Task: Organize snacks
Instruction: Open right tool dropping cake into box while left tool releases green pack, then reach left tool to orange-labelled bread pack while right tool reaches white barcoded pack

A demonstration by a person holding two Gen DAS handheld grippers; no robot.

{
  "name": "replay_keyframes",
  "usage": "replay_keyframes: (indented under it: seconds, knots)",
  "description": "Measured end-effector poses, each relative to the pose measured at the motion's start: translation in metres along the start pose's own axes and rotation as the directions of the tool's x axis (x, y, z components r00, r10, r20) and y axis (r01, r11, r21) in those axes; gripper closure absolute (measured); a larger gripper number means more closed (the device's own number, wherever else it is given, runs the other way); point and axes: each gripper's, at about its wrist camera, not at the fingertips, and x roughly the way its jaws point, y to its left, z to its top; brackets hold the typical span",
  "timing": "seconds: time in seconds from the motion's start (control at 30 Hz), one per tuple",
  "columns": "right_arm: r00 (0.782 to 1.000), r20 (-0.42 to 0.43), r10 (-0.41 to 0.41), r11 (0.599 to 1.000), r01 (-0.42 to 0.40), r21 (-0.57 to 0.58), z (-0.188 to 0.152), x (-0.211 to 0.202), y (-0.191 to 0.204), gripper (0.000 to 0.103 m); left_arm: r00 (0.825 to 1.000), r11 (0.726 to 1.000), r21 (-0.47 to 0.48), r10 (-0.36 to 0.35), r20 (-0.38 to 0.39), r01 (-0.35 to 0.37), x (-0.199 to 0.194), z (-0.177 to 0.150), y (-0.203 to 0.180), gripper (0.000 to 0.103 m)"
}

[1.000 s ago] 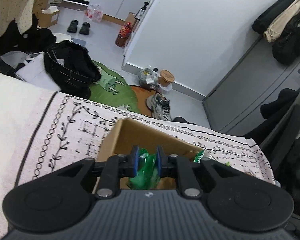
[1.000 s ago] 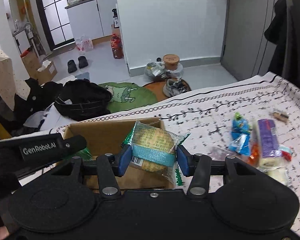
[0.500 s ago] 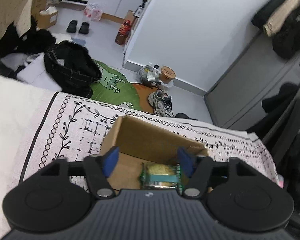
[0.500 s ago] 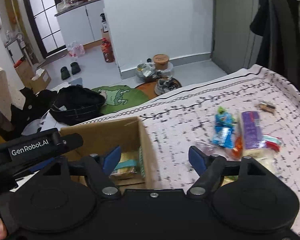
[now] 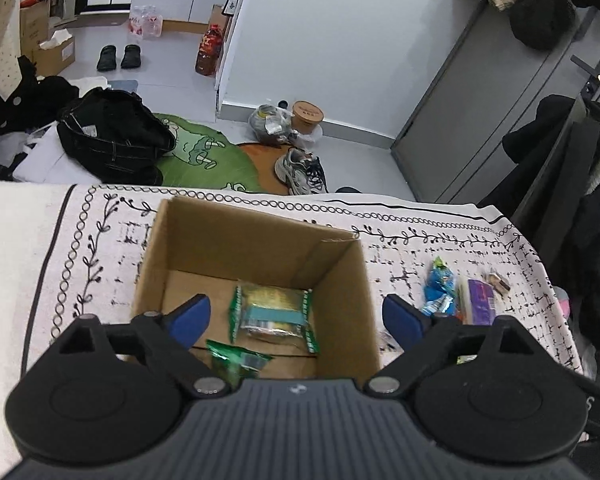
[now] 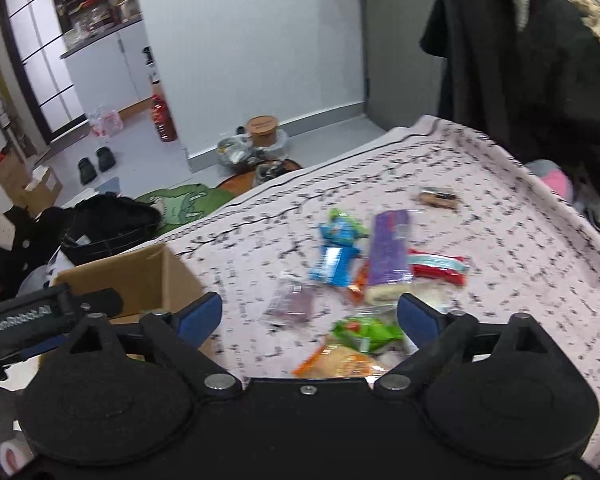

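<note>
Left gripper [image 5: 296, 318] above the open box [image 5: 342, 280], jaws opening, empty; both packets [image 5: 274, 316] now dropped inside. Right gripper [image 6: 308, 316] has swung to the loose snacks [image 6: 388, 252] on the tabletop [image 6: 520, 248], jaws opening, empty.

The cardboard box [image 5: 256, 248] looks matt brown, its snack wrappers [image 5: 274, 316] glossy plastic film. The printed cloth [image 5: 100, 240] over the desk seems soft and woven. The tongs [image 5: 296, 316] are matt black plastic with smooth blue pads [image 5: 190, 316].
</note>
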Motion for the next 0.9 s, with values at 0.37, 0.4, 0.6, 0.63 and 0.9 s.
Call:
replay_keyframes:
  seconds: [0.37, 0.4, 0.6, 0.63, 0.9]
  knots:
    - [1.000, 0.017, 0.015, 0.998, -0.016, 0.062, 0.004, -0.020, -0.057, 0.000, 0.998, 0.998, 0.044, 0.039, -0.048, -0.037, -0.007, -0.008, -0.029, 0.000]
    - [1.000, 0.019, 0.015, 0.998, -0.016, 0.063, 0.004, -0.021, -0.061, 0.000, 0.998, 0.998, 0.054, 0.042, -0.048, -0.039, -0.009, -0.009, -0.033, 0.000]
    - [1.000, 0.019, 0.013, 0.999, -0.014, 0.036, 0.006, -0.027, -0.082, 0.000, 0.999, 0.990, 0.137, 0.043, -0.026, -0.039, -0.019, -0.016, -0.062, 0.000]
    - [1.000, 0.018, 0.013, 0.999, -0.013, 0.031, 0.006, -0.027, -0.085, 0.000, 0.999, 0.988, 0.150, 0.043, -0.022, -0.040, -0.021, -0.017, -0.067, 0.000]
    - [0.999, 0.017, 0.040, 0.999, -0.040, -0.031, 0.014, -0.036, -0.110, 0.000, 1.000, 0.974, 0.228, 0.022, -0.009, -0.019, -0.027, -0.027, -0.100, 0.000]
